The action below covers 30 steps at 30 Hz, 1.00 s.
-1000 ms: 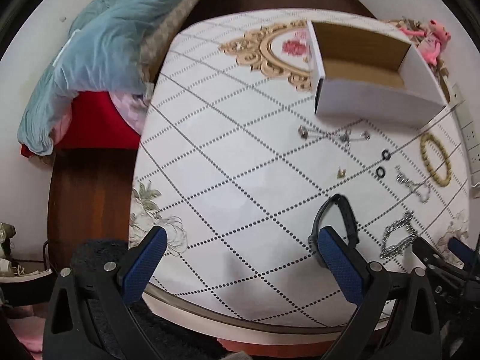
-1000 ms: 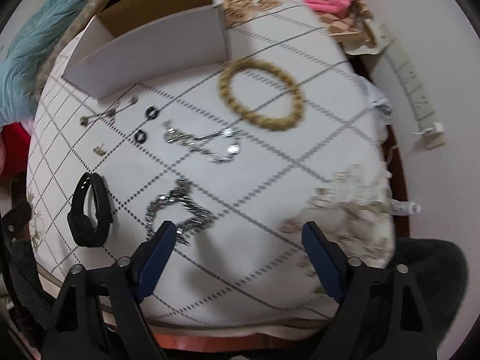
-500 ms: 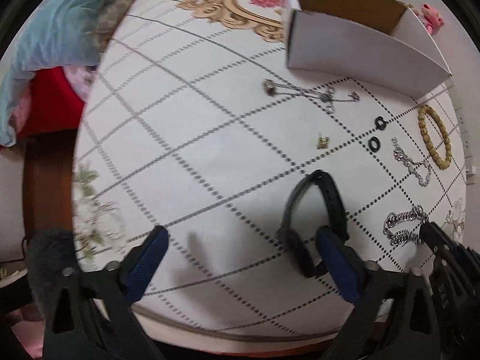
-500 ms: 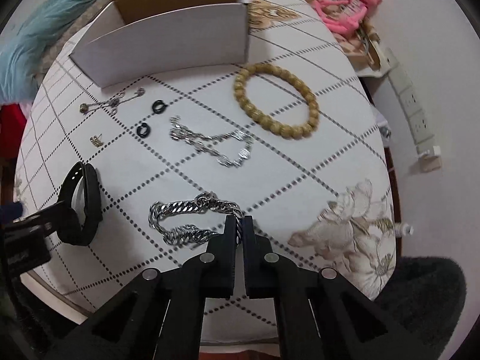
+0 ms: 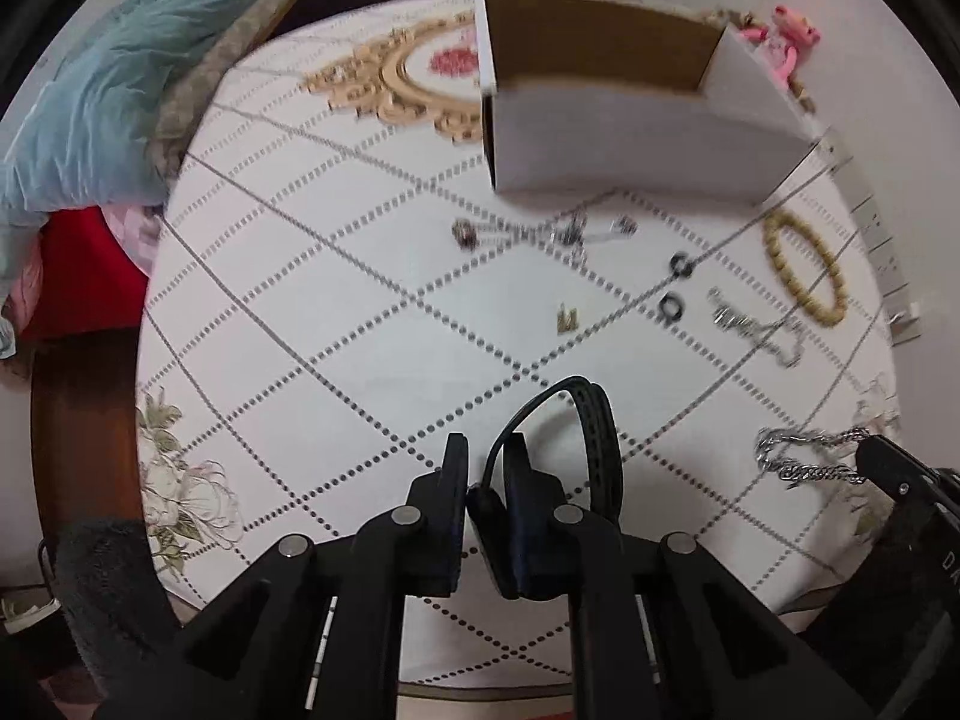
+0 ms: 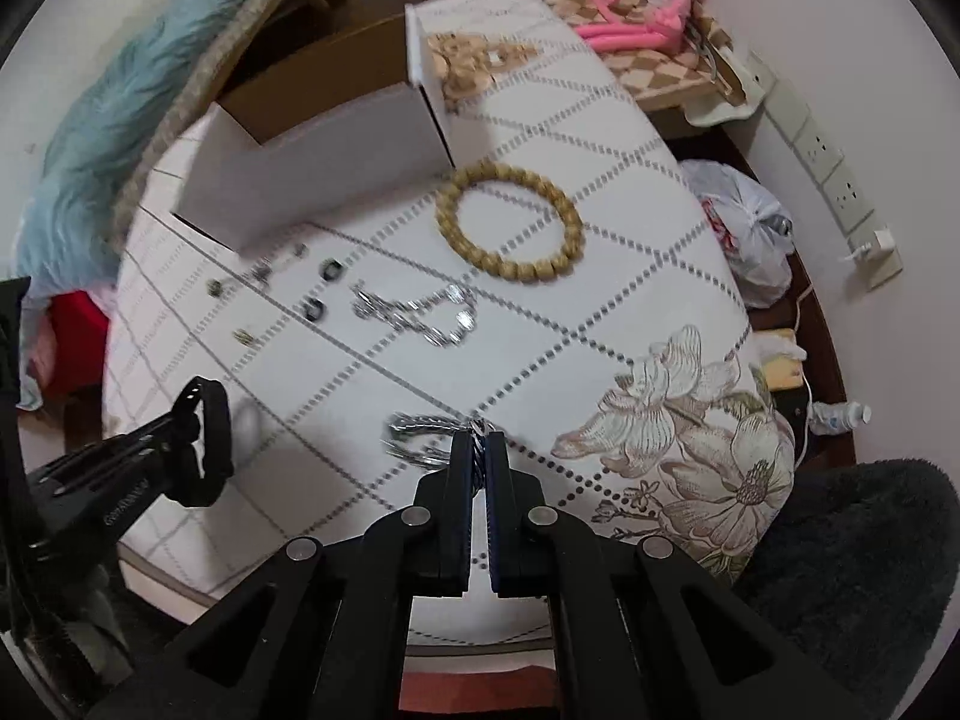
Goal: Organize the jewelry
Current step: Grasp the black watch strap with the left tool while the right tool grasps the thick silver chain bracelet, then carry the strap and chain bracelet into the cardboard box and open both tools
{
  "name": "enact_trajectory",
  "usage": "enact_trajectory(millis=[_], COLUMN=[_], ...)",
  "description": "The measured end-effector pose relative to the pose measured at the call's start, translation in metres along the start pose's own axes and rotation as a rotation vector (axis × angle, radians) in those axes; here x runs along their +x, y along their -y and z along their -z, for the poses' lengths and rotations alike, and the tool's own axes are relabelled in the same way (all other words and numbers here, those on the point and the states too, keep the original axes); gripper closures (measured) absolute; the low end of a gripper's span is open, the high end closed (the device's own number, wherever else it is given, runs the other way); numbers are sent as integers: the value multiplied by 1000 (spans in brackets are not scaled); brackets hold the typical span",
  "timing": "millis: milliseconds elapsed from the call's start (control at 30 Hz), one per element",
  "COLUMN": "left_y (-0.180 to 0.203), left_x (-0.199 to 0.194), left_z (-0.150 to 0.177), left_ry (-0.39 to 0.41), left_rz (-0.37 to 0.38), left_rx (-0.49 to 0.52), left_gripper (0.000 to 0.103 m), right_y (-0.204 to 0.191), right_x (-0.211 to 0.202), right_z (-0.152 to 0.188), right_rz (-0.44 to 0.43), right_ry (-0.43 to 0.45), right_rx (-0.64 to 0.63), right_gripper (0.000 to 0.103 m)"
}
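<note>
Closest in, the left gripper (image 5: 487, 462) has closed since a moment ago, its jaws now clamped on the black wristband (image 5: 591, 420) near the table's (image 5: 312, 312) front edge. The right gripper (image 6: 478, 450) stays pinched on the silver chain bracelet (image 6: 414, 429). Farther back lie a thinner chain (image 6: 420, 315), two black rings (image 6: 321, 291) and the wooden bead bracelet (image 6: 510, 222). Beyond them stands the open white box (image 5: 636, 150). Only the right view shows the wall sockets (image 6: 834, 174).
</note>
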<state>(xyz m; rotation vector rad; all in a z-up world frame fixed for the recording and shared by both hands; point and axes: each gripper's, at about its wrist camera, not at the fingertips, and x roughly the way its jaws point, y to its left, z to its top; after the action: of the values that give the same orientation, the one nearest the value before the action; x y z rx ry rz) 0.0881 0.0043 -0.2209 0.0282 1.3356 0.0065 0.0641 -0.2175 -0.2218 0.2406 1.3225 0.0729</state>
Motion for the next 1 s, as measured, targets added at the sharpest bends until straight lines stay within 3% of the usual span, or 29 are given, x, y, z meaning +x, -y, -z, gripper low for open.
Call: enact_trajectory(millis=[267, 567, 733, 1000], left_y=[2, 3, -1, -2], left_x=[-59, -78, -59, -17], left_z=[-28, -109, -150, -197], left_ry=[117, 191, 169, 81], left_rz=[77, 131, 135, 187], left_rx=[-12, -16, -28, -47], left_gripper=[94, 94, 94, 94], right_y=[-10, -41, -62, -75], right_x=[-46, -93, -79, -19], right_z=[-39, -119, -167, -225], right_rz=[-73, -155, -149, -151], right_ry=[100, 205, 199, 82], right_rx=[-41, -104, -136, -139], right_gripper=[99, 99, 99, 99])
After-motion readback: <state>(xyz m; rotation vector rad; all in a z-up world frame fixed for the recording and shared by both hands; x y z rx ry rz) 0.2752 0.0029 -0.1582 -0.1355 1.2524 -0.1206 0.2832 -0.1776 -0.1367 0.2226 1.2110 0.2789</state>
